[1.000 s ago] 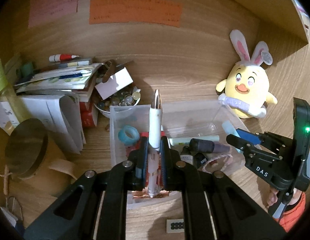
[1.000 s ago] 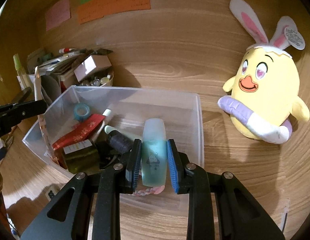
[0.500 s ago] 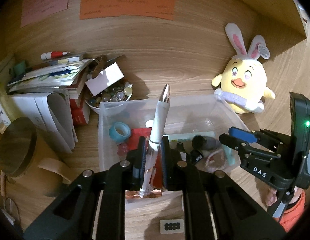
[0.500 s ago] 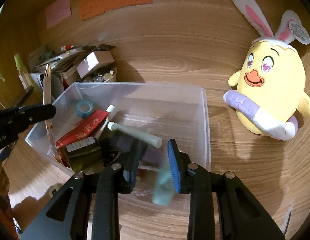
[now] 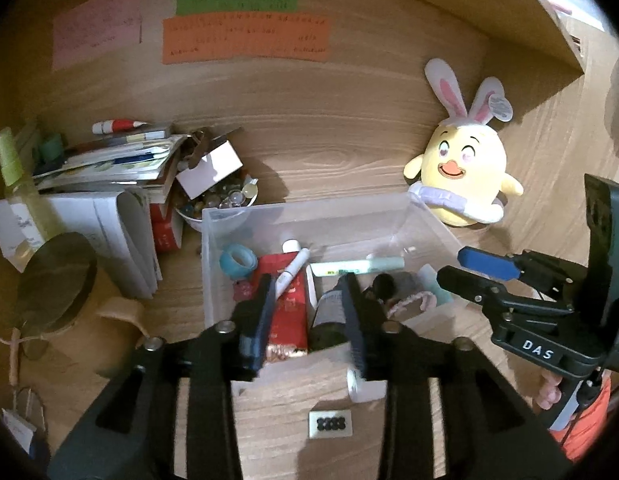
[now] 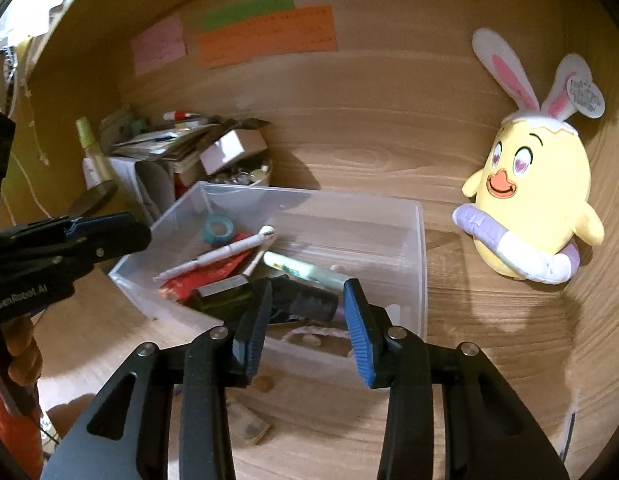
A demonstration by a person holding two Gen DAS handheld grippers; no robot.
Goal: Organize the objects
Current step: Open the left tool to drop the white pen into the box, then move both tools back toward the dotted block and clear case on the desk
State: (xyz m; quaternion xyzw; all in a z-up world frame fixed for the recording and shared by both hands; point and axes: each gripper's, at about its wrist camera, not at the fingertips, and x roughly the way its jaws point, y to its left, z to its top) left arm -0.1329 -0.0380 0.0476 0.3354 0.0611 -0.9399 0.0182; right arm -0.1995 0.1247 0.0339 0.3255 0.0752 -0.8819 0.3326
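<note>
A clear plastic bin (image 5: 309, 205) sits on the wooden desk, holding several small items. A white pen (image 5: 294, 271) lies loose in it across a red packet (image 5: 287, 312), beside a teal tape roll (image 5: 238, 260) and a pale green tube (image 5: 357, 266). A pale teal bottle (image 5: 433, 286) rests at the bin's right end. My left gripper (image 5: 309, 320) hovers over the bin's near edge, jaws opening with nothing between them. My right gripper (image 6: 305, 328) hangs over the bin (image 6: 421, 240) near its front wall, jaws also opening and empty. The pen (image 6: 229, 252) shows there too.
A yellow bunny-eared plush (image 5: 465, 176) stands right of the bin. A pile of books and papers (image 5: 109, 168), a bowl of beads (image 5: 221, 200), a spray bottle (image 5: 13, 176) and a round dark disc (image 5: 53, 280) crowd the left. A small dotted card (image 5: 330, 423) lies in front.
The left gripper let go of the white pen, which now lies in the bin. The right gripper dropped the teal bottle into the bin. Both grippers drew back with wider jaws.
</note>
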